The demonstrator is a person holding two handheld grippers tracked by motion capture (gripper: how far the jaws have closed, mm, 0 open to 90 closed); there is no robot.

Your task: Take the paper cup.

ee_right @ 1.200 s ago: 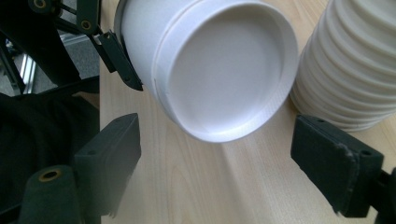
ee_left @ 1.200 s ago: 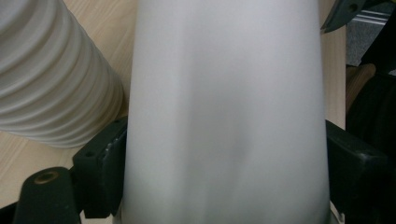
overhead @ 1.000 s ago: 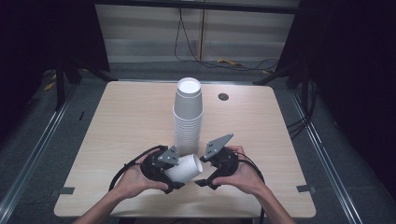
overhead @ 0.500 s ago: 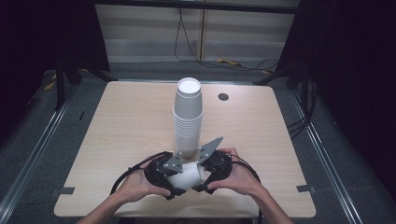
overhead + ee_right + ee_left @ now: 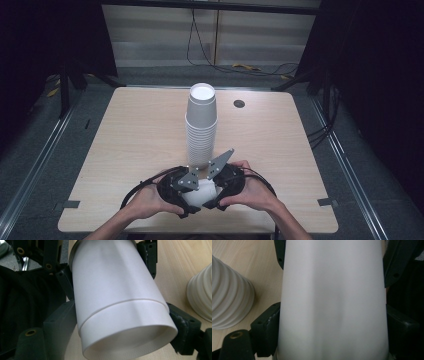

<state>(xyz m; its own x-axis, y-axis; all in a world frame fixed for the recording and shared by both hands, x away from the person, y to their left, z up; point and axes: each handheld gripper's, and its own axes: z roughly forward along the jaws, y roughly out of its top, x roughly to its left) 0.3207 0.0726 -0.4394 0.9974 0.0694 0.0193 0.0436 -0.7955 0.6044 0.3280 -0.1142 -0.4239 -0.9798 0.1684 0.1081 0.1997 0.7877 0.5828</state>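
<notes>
A single white paper cup (image 5: pixel 201 194) is held lying on its side between the two claws, just above the near edge of the wooden surface (image 5: pixel 130 135), directly in front of the tall stack of paper cups (image 5: pixel 201 125). The left claw (image 5: pixel 186 192) is clamped across the cup's wall, with a black jaw seen pressing on each side in the left gripper view. The right claw (image 5: pixel 214 192) also appears closed on the cup (image 5: pixel 117 297) near its rim end, with jaws flanking both sides in the right gripper view; a firm squeeze cannot be confirmed there.

The cup is judged to be very light, thin-walled and easily dented, with a smooth, somewhat slippery skin. A faint crease can already be seen along its side (image 5: pixel 332 300). A gentle hold is best taken near the rolled rim or the base, where the wall is stiffest.

The stack stands close behind the hands and could be toppled by a careless push forward. Open room is left to both sides of it, while the near edge lies just under the wrists. A small dark round hole (image 5: pixel 239 104) is set in the far right part of the surface.
</notes>
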